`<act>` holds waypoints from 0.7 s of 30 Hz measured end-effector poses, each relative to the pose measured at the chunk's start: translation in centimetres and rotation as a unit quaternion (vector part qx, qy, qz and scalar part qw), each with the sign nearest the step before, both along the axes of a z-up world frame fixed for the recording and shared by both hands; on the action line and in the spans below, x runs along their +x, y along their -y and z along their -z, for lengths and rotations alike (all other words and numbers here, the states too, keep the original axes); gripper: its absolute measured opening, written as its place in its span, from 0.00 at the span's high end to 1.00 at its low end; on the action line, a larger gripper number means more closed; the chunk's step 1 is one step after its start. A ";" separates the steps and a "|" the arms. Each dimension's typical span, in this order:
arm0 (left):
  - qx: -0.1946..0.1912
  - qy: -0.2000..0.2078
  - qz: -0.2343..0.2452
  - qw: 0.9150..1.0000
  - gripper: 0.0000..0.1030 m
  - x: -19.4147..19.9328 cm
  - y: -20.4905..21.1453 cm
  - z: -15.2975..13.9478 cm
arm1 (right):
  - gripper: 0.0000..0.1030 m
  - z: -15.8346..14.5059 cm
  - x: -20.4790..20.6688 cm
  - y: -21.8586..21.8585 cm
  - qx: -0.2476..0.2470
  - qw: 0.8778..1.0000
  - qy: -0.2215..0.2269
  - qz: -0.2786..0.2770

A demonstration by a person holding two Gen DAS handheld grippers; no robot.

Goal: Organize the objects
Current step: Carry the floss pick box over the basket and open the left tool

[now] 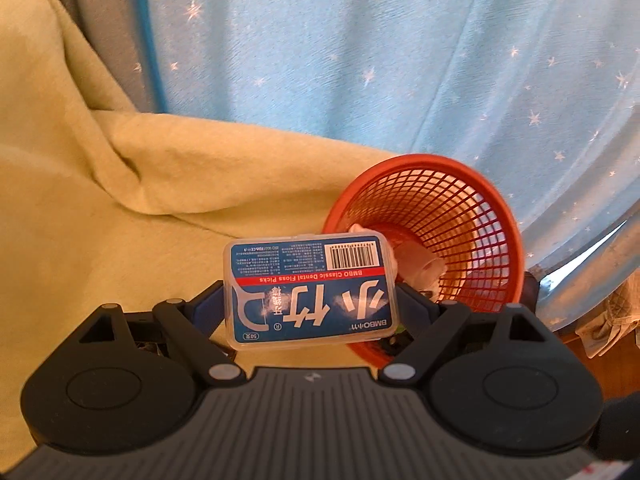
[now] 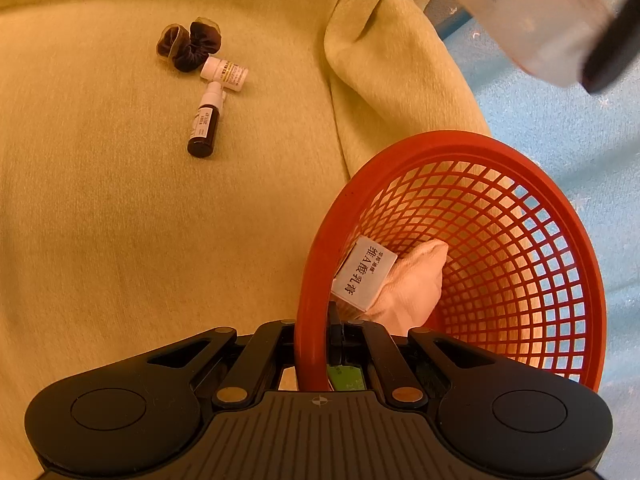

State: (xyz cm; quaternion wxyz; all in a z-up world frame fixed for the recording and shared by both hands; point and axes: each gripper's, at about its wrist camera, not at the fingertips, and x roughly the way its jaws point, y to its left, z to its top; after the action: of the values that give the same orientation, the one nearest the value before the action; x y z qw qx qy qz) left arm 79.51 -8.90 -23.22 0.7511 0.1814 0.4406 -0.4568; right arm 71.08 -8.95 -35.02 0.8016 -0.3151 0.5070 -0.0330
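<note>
Two grips: my left gripper (image 1: 311, 304) clamps a blue-labelled floss box (image 1: 310, 289); my right gripper (image 2: 316, 344) pinches the red basket (image 2: 460, 256) rim; only its view shows bottles (image 2: 204, 122).

Floss pick box (image 1: 311, 289): covered the near rim of the red basket (image 1: 472, 216) and part of its contents; small label print unreadable.
Pale items in basket (image 1: 420, 266): blurred, unidentifiable from the left wrist.
Blurred pale object with dark bar (image 2: 560, 24): cut by the top-right edge, unidentifiable.
Right gripper's fingertips (image 2: 334, 332): partly hidden behind the basket rim.
Small white bottle (image 2: 225, 73): label illegible.
</note>
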 end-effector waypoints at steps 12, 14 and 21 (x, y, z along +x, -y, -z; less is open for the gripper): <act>0.000 -0.008 0.022 1.000 0.17 -1.1 2.1 -0.3 | 1.00 -0.2 0.0 0.0 0.003 1.000 0.001 0.003; 0.002 -0.009 0.026 1.000 0.17 -1.3 2.5 -0.1 | 1.00 -0.2 0.0 -0.1 0.004 1.000 0.001 0.004; 0.002 -0.015 0.035 0.999 0.17 -1.7 3.6 0.1 | 1.00 -0.3 -0.1 -0.1 0.008 1.000 0.003 0.007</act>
State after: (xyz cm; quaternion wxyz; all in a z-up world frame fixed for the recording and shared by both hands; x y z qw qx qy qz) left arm 77.85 -12.46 -23.31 0.7274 0.1918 0.4461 -0.4849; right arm 70.96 -8.89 -34.72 0.8056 -0.3052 0.5066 -0.0358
